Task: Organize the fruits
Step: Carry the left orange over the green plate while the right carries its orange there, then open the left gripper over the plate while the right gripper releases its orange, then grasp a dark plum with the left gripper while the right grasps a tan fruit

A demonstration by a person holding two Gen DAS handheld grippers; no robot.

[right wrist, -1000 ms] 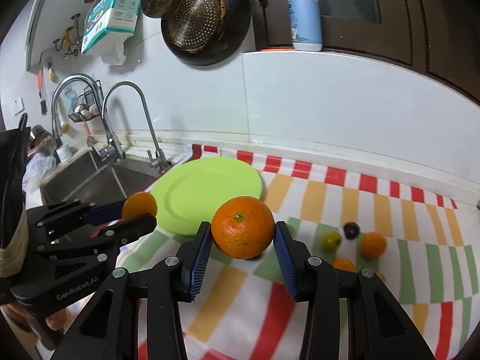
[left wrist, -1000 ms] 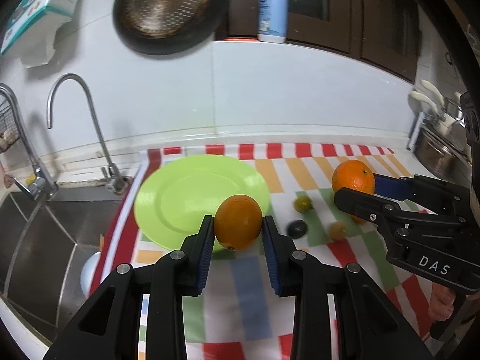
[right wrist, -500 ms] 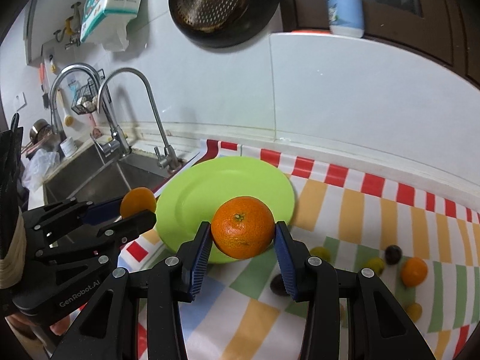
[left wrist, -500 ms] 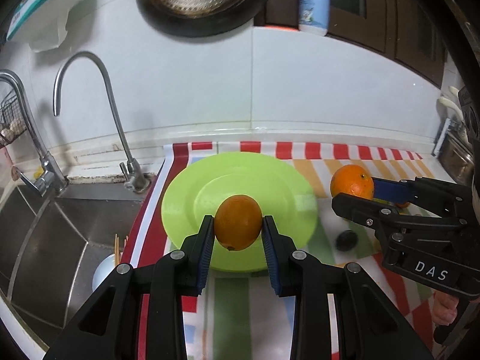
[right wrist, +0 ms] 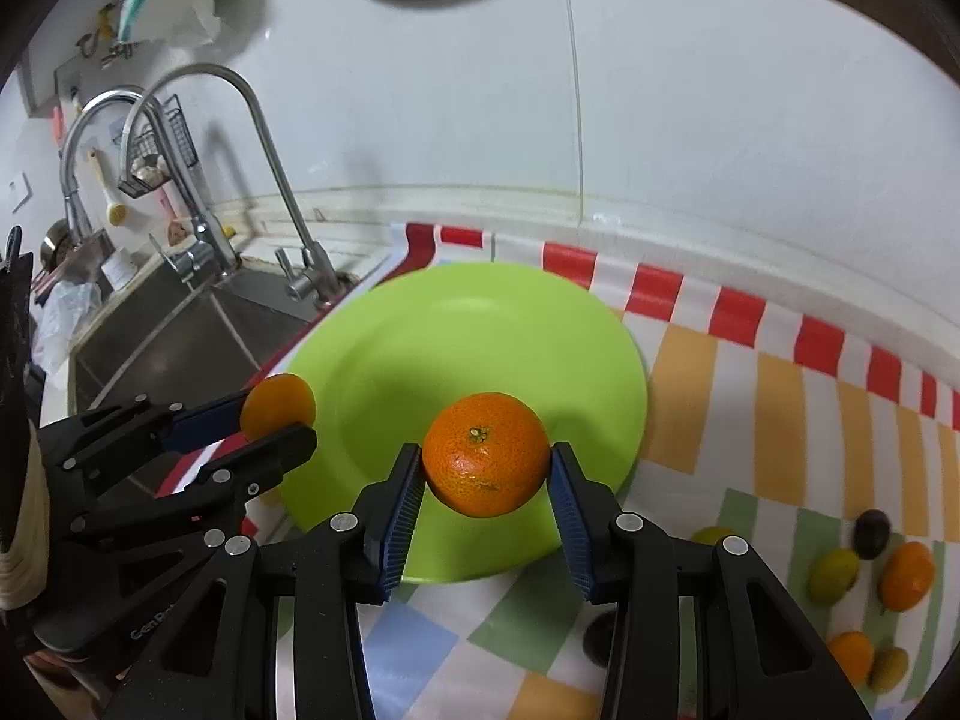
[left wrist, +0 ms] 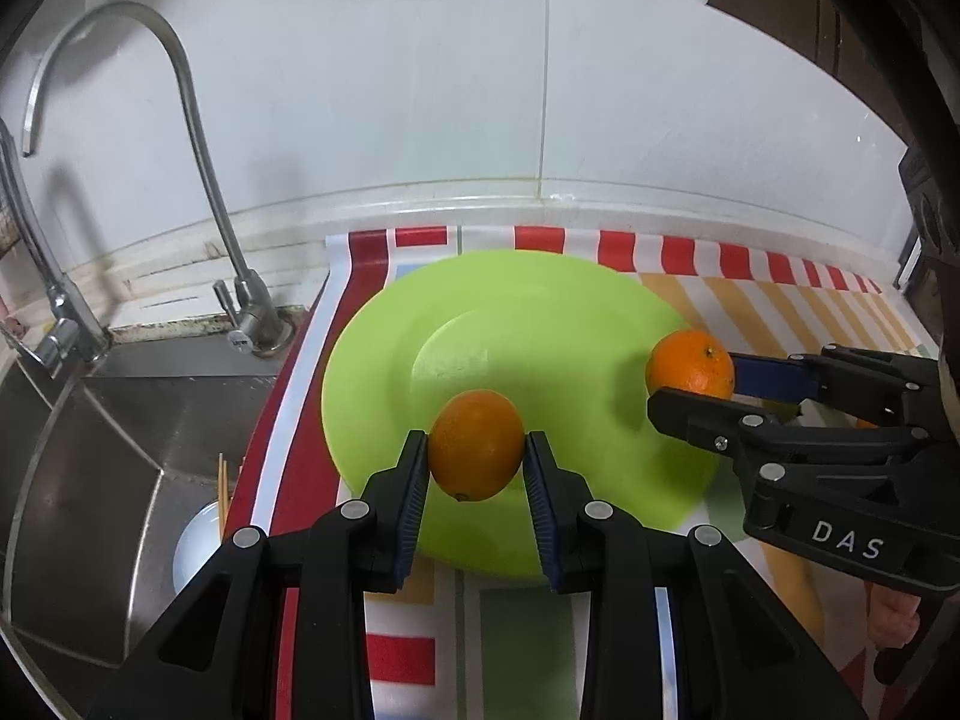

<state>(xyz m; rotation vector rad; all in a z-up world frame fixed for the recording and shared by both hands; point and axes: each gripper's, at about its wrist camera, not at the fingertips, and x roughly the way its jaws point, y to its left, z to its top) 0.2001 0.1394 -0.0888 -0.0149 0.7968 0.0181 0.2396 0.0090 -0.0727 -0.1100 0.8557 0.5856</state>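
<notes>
Both grippers over the green plate (left wrist: 384,372) right now. Left gripper (left wrist: 477,468) pinching a smooth orange (left wrist: 477,445) btwn its blue pads, fruit hanging above the near part of the plate; can't tell if it touches the plate. Right gripper (right wrist: 485,477) clamped on a mandarin (right wrist: 485,455), stem end facing the camera, pads pressed on both flanks, over the plate's near-right area. From the left wrist view the right gripper (left wrist: 690,387) comes in from the right side w/ its mandarin (left wrist: 690,362) at the plate's right edge; from the right wrist view the left gripper (right wrist: 279,420) shows at left w/ its orange (right wrist: 278,405) by the plate's left rim.

Plate sits on a striped cloth (right wrist: 780,396) – red, white, orange, green blocks – spread on the bench, left edge just beside the steel sink (left wrist: 108,432). Gooseneck tap (left wrist: 198,138) stands behind the sink, against the white wall.

Loose fruit on the cloth, well right of the plate: an orange one (right wrist: 906,575), a yellow-green one (right wrist: 833,567), a dark one (right wrist: 871,533) just behind them, two more small ones (right wrist: 852,654) at the lower right edge. Another dark fruit (right wrist: 600,636) is partly hidden behind the right gripper's finger. A hand (left wrist: 894,630) peeks out under the right gripper body.
</notes>
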